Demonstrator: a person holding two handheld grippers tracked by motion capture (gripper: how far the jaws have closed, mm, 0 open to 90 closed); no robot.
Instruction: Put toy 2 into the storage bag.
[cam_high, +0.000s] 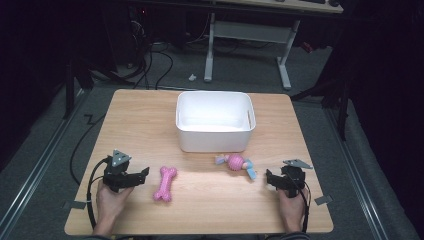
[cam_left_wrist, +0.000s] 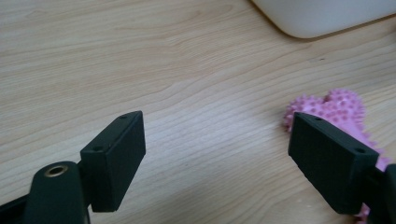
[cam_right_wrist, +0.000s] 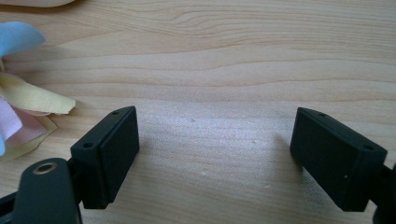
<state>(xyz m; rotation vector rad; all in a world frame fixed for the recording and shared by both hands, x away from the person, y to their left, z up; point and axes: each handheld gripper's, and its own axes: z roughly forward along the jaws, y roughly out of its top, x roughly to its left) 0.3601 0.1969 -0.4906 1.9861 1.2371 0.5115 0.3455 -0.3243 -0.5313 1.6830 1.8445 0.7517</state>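
On the wooden table (cam_high: 135, 115) a white bin (cam_high: 215, 121) sits toward the far side, with two toys lying just near of it. The pink bone toy (cam_high: 166, 183) lies left of centre, just right of the left gripper (cam_high: 141, 174), whose jaws stand wide apart with nothing between them (the bone's knobbly end shows behind one jaw in the left gripper view). The fabric-tailed ball toy (cam_high: 235, 163) lies to the right, near the right gripper (cam_high: 268, 178), also spread open and empty.
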